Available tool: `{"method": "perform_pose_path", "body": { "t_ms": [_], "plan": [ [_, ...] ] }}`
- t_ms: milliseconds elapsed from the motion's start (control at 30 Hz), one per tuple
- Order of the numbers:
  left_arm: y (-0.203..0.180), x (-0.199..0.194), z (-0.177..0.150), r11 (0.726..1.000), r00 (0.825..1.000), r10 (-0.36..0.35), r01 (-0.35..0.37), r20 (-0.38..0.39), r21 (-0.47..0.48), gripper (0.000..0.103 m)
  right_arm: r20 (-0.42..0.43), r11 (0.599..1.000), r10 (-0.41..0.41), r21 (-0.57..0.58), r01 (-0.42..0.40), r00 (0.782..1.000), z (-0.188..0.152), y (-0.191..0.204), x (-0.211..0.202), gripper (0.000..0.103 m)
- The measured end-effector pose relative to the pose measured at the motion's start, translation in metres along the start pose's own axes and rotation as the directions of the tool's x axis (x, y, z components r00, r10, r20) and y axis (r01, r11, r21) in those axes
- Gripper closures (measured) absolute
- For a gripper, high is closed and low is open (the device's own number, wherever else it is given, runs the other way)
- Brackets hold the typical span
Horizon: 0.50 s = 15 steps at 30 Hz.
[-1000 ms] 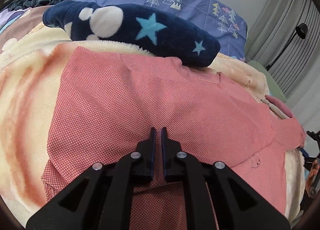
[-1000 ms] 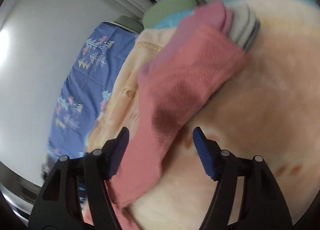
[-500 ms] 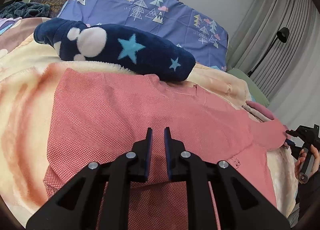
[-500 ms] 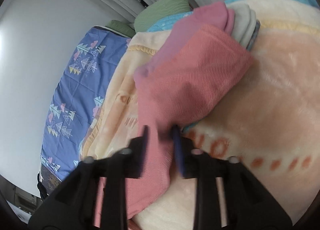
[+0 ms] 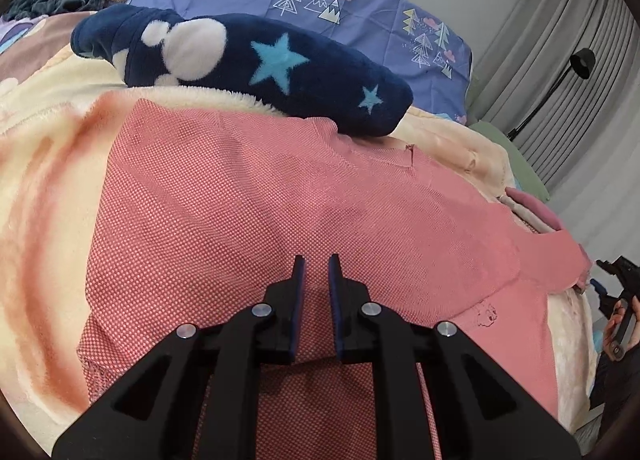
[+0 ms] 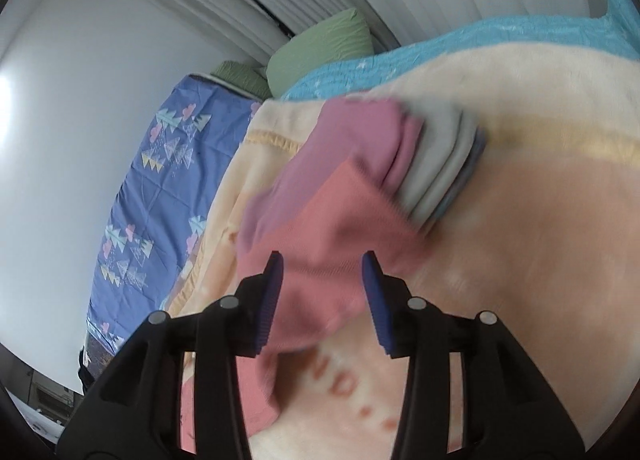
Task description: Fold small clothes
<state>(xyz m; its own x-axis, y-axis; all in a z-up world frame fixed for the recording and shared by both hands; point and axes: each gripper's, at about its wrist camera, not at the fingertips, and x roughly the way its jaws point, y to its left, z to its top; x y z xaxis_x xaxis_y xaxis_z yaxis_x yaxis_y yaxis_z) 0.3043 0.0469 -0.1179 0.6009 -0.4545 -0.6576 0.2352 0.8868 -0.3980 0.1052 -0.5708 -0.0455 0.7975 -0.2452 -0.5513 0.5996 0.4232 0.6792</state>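
Observation:
A salmon-pink knit shirt [image 5: 280, 220] lies spread on a peach fleece blanket [image 5: 48, 188]. My left gripper [image 5: 316, 262] rests low on the shirt's near half, jaws almost together with shirt cloth in the narrow slit. The shirt's right sleeve [image 6: 320, 252] runs out toward a pile of folded clothes [image 6: 436, 164]. My right gripper [image 6: 322, 276] has the sleeve bunched between its blue pads [image 6: 274, 292], and the cuff end lies forward against the pile. In the left wrist view the right gripper [image 5: 600, 280] shows at the far right, at the sleeve's tip, with a hand behind it.
A navy plush blanket with stars [image 5: 260, 56] lies along the shirt's far edge. Behind it is a blue tree-print pillow [image 5: 340, 0]. A green pillow [image 6: 324, 44] and grey curtains sit past the pile. A floor lamp [image 5: 582, 58] stands at the bed's right side.
The right jaws have come in from wide apart to grip the sleeve, and the right gripper has moved along and slightly up with it. The left gripper has stayed put.

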Motion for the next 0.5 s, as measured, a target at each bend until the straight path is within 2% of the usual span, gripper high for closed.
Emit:
{"method": "perform_pose_path", "body": {
  "t_ms": [133,233,333,467,500],
  "plan": [
    [0.0,0.0,-0.001,1.0,1.0,0.004,-0.004,0.004,0.002,0.091,-0.016,0.999,0.023,0.035,-0.022,1.0,0.026,-0.017,0.011,0.06],
    [0.001,0.0,-0.001,1.0,1.0,0.004,-0.004,0.006,-0.003,0.09,-0.023,1.0,-0.013,0.011,0.013,1.0,0.034,-0.021,0.02,0.058],
    [0.001,0.001,-0.001,1.0,1.0,0.006,-0.006,0.006,-0.002,0.09,-0.034,1.0,0.02,0.014,-0.019,0.999,0.037,-0.033,0.023,0.049],
    [0.001,0.002,-0.001,1.0,1.0,0.005,-0.005,0.005,-0.003,0.09,-0.141,0.998,0.059,0.005,-0.059,0.988,0.032,-0.048,0.037,0.046],
    [0.001,0.002,-0.001,1.0,1.0,0.005,-0.005,0.005,-0.003,0.09,-0.17,0.998,0.065,0.001,-0.065,0.983,0.028,-0.051,0.041,0.05]
  ]
}}
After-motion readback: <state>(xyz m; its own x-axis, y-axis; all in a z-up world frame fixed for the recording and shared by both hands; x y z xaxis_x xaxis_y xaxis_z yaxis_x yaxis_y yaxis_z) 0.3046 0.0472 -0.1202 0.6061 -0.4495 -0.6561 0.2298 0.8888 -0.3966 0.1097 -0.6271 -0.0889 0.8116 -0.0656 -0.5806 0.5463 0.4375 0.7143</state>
